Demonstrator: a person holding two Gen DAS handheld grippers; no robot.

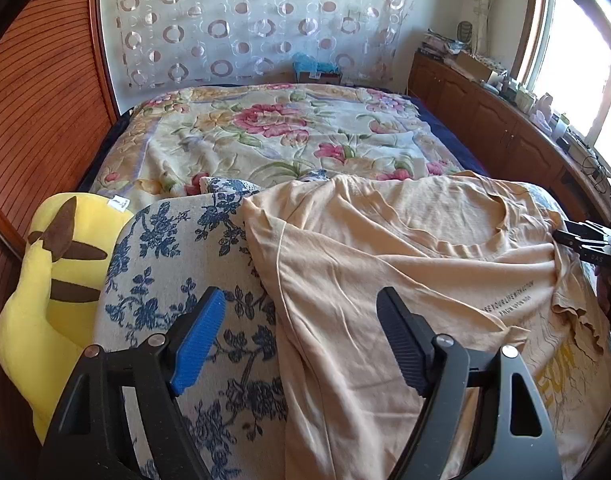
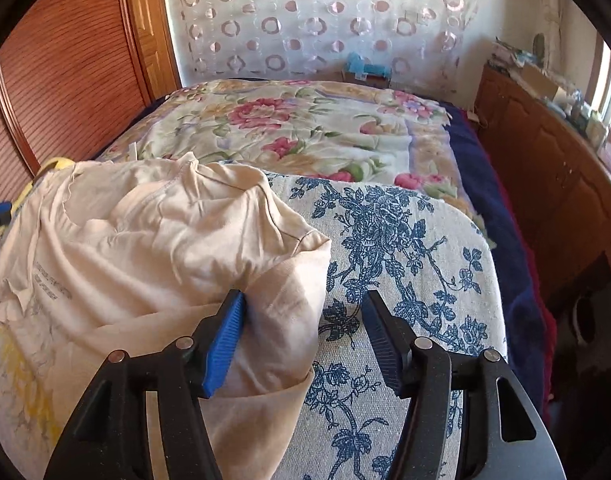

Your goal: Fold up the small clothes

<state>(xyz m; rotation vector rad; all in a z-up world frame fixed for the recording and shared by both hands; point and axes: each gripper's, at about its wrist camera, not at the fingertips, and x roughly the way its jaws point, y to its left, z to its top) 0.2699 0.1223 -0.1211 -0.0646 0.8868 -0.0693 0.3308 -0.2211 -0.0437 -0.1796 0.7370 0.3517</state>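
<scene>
While the beige shirt (image 1: 385, 248) lies rumpled and unfolded on the blue-flowered board (image 1: 177, 264), folding looks barely begun, with the left gripper (image 1: 301, 340) open over the shirt's edge and the right gripper (image 2: 305, 336) open around a bunched sleeve.

A home bedroom is showing here: a bed (image 1: 265, 136) wearing a floral blanket is filling the middle of the frame, a ring-patterned curtain (image 1: 257, 20) is hanging behind it, and a cluttered wooden cabinet (image 1: 485, 120) is running under the window (image 1: 577, 72) at the right.
</scene>
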